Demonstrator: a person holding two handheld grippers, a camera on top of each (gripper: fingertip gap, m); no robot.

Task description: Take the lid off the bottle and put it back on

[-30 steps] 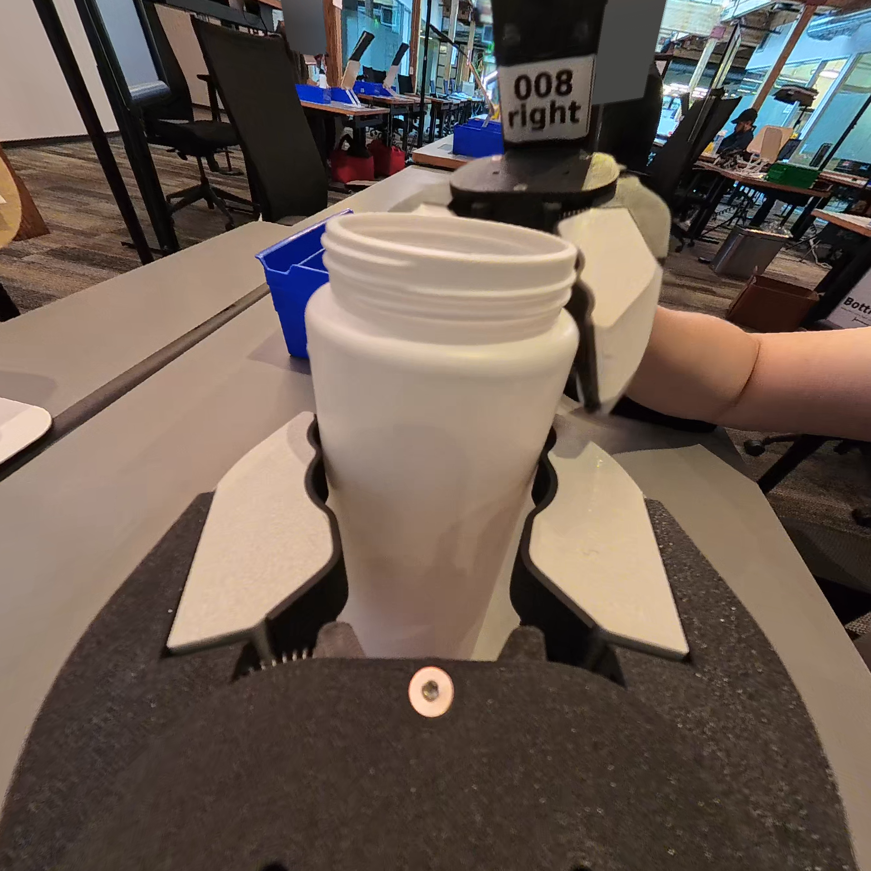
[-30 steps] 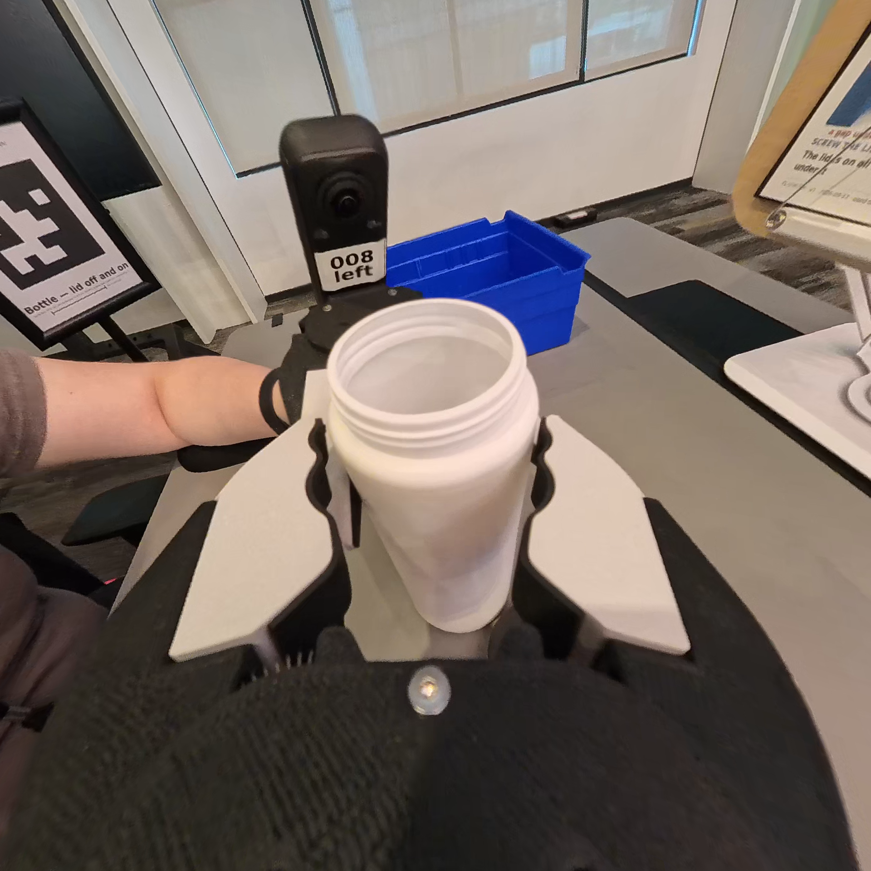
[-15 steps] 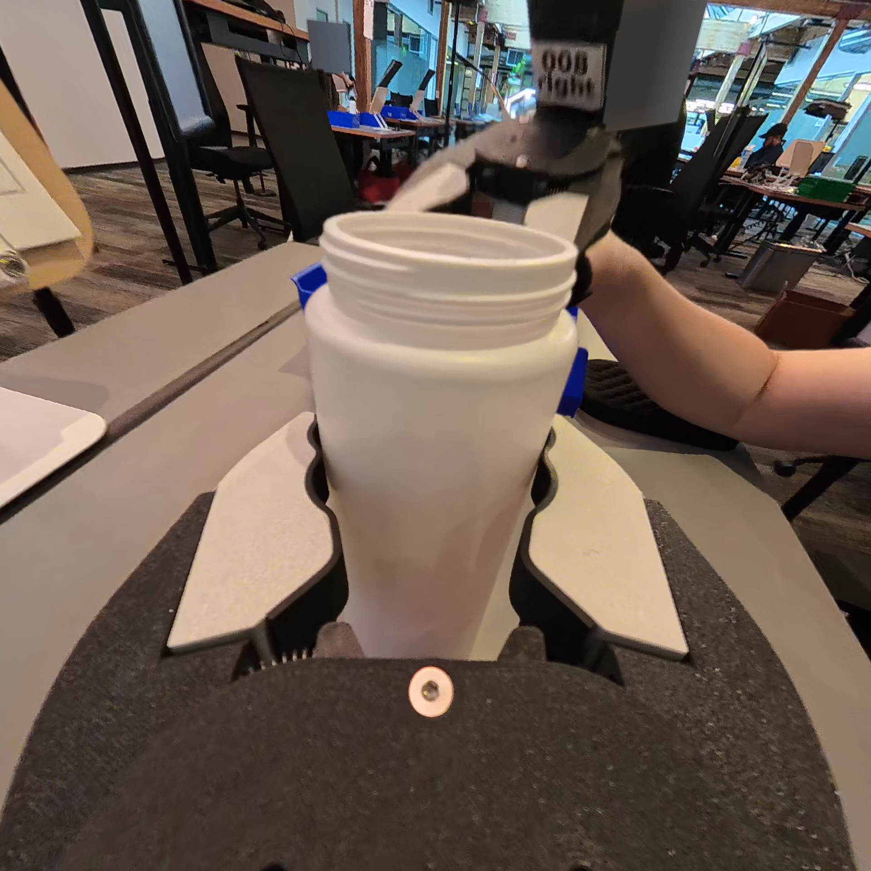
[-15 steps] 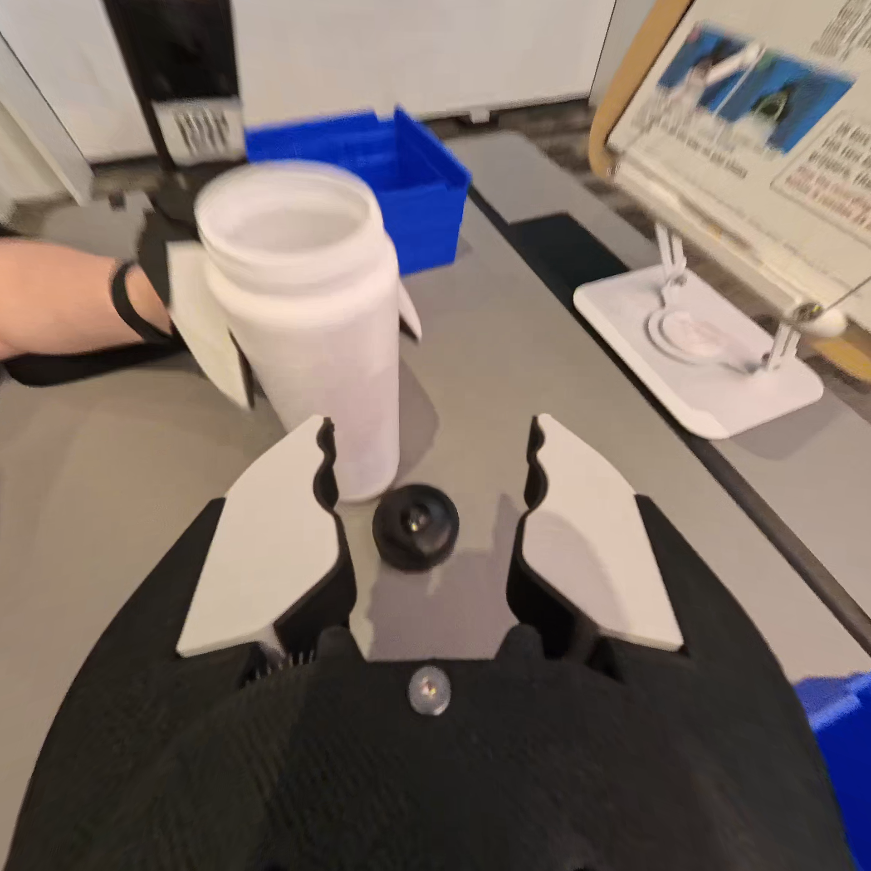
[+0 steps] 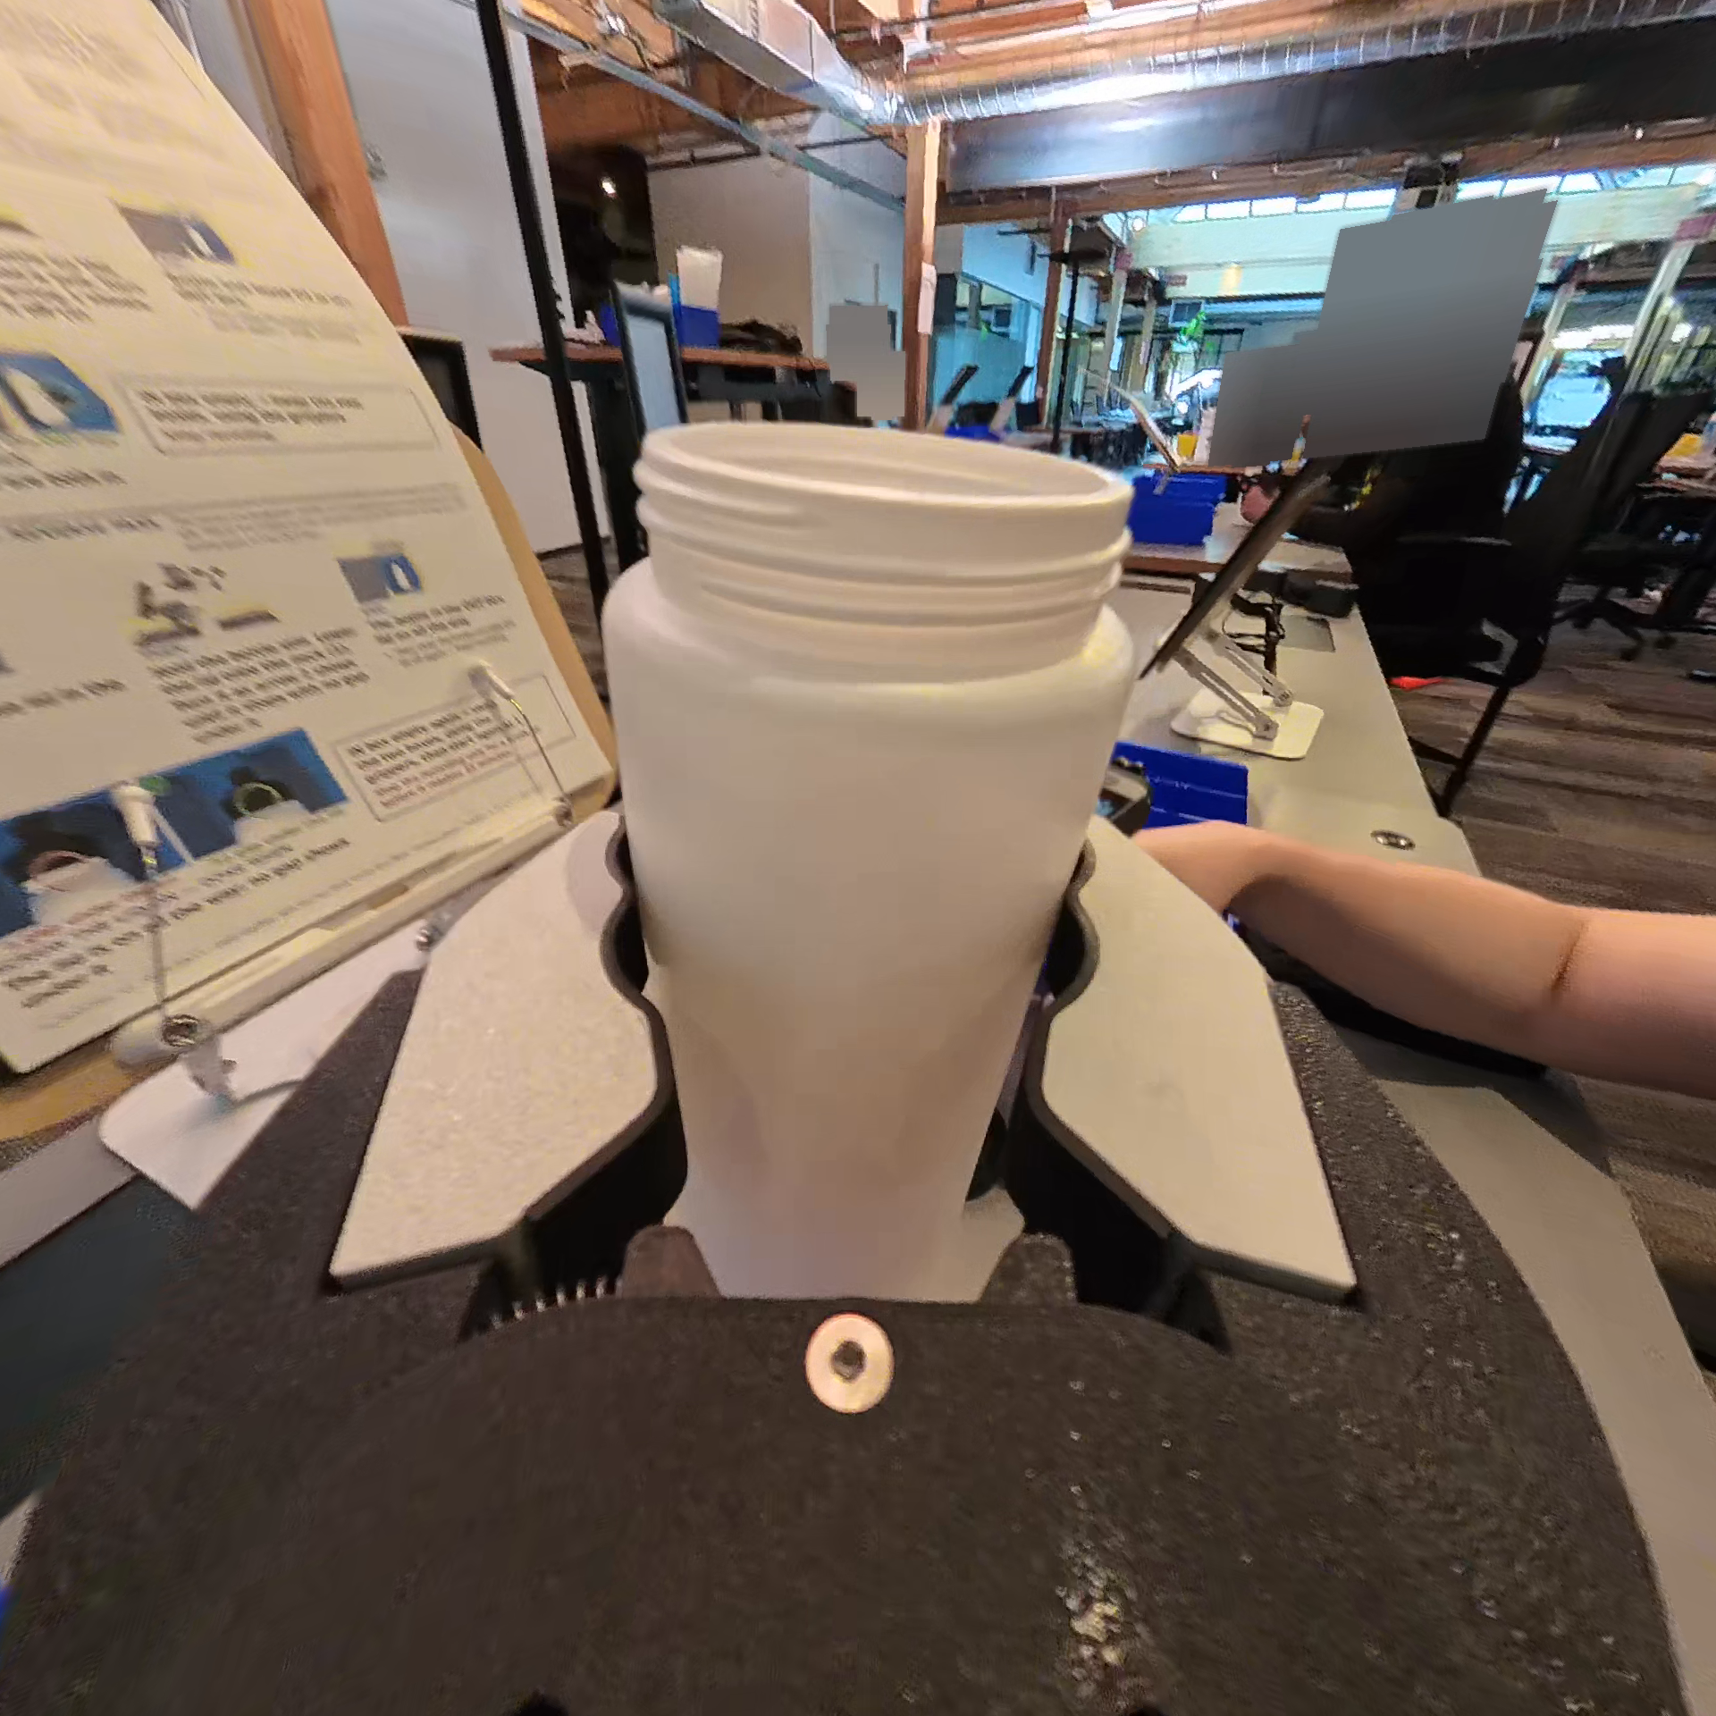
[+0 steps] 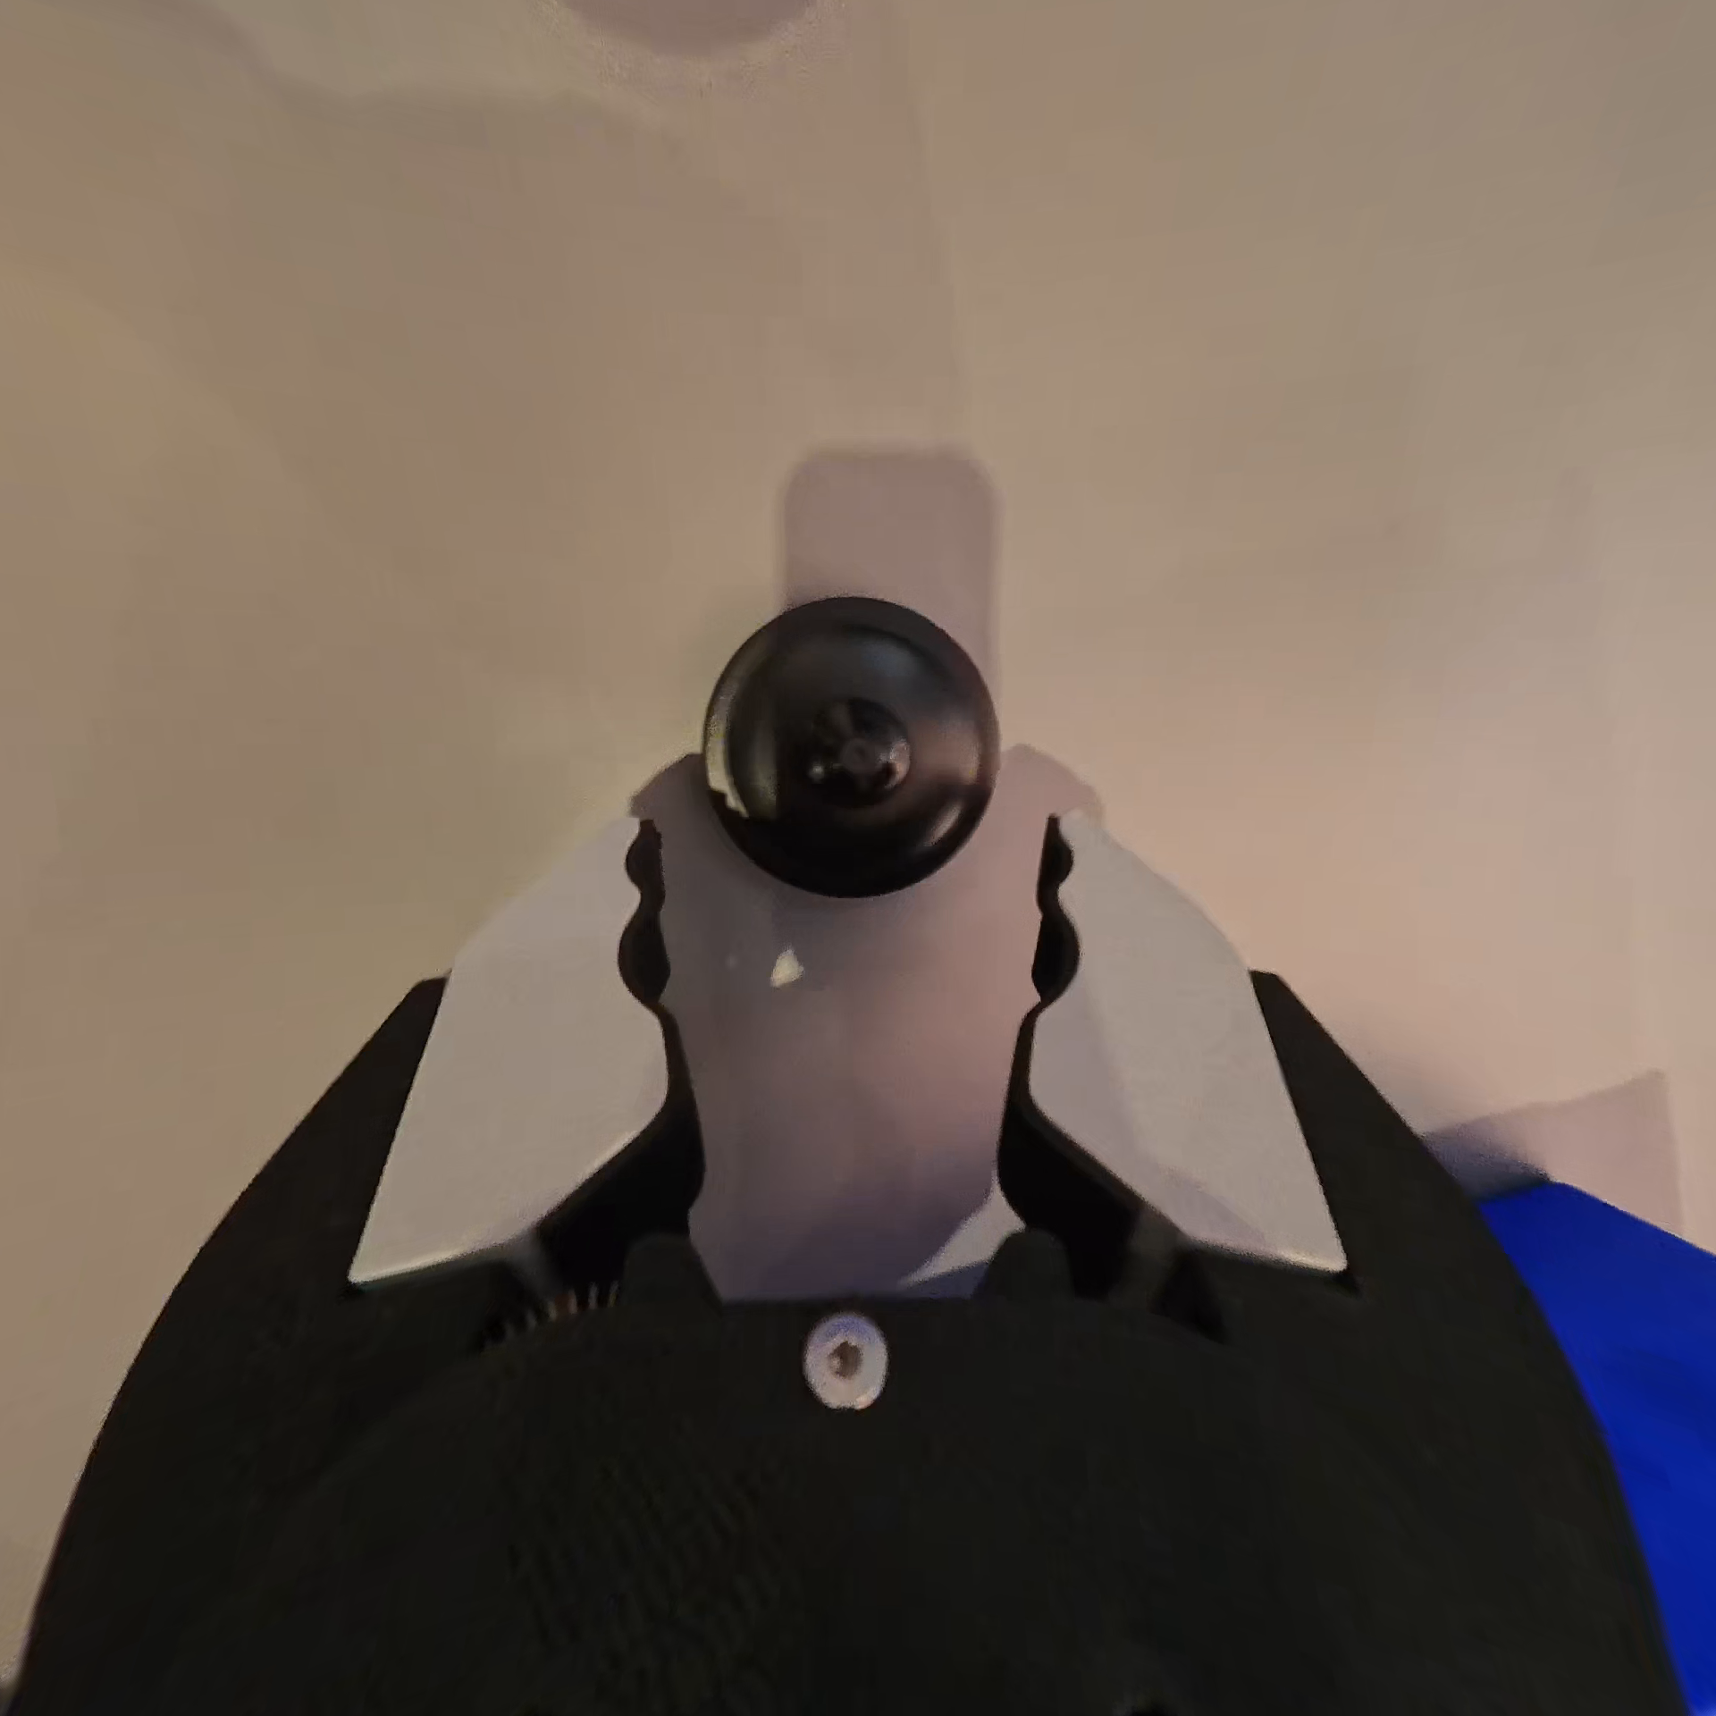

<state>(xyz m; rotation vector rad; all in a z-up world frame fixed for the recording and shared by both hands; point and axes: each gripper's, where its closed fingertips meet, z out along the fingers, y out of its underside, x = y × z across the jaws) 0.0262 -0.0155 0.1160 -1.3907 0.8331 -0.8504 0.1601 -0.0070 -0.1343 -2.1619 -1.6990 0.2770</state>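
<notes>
The left gripper (image 5: 850, 938) has its jaws clenched on the lower body of the white bottle (image 5: 868, 789), holding it upright with the threaded mouth open and uncovered. That grip low on the body looks chosen to leave the whole neck free, so a cap can come down and turn on the threads without fouling the fingers.

The right gripper (image 6: 854, 868) points straight down at the table (image 6: 371, 464), jaws released and spread to either side of the black lid (image 6: 850, 747), which lies flat just ahead of the fingertips; the tips appear short of gripping it, though the blur makes contact hard to rule out. I judge this the pickup step for putting the lid back on: the jaws need to drop around the lid's rim and close.

Only the left wrist view shows the bottle, an instruction board (image 5: 214, 576) on its stand at the left, and the person's forearm (image 5: 1393, 956) reaching low behind the bottle. Only the right wrist view shows the lid, plus a corner of a blue bin (image 6: 1616, 1346) at its right edge.
</notes>
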